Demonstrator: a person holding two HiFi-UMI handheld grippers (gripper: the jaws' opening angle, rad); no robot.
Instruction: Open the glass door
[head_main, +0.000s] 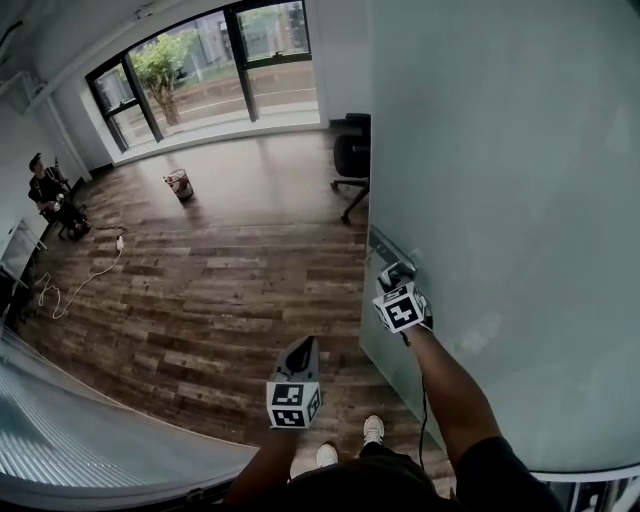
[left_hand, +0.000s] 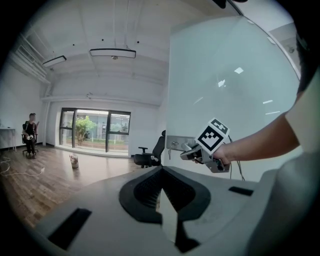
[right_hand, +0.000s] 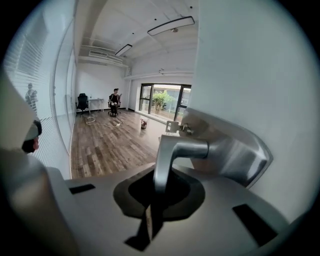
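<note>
The frosted glass door (head_main: 500, 200) fills the right of the head view and stands swung into the room. On its edge sits a metal lock plate (right_hand: 235, 150) with a silver lever handle (right_hand: 172, 150). My right gripper (right_hand: 152, 200) is shut on that handle, with the lever's end running down between its jaws. From the left gripper view, the right gripper (left_hand: 192, 152) meets the lock plate (left_hand: 175, 143) on the door (left_hand: 225, 90). My left gripper (head_main: 300, 360) hangs free over the wooden floor, left of the door, jaws together with nothing held.
A black office chair (head_main: 352, 160) stands beyond the door's far edge. A small bin (head_main: 180, 184) sits mid-floor, and a white cable (head_main: 80, 285) trails at the left. A person (head_main: 48, 195) sits at the far left. A glass partition (head_main: 80, 440) runs along the lower left.
</note>
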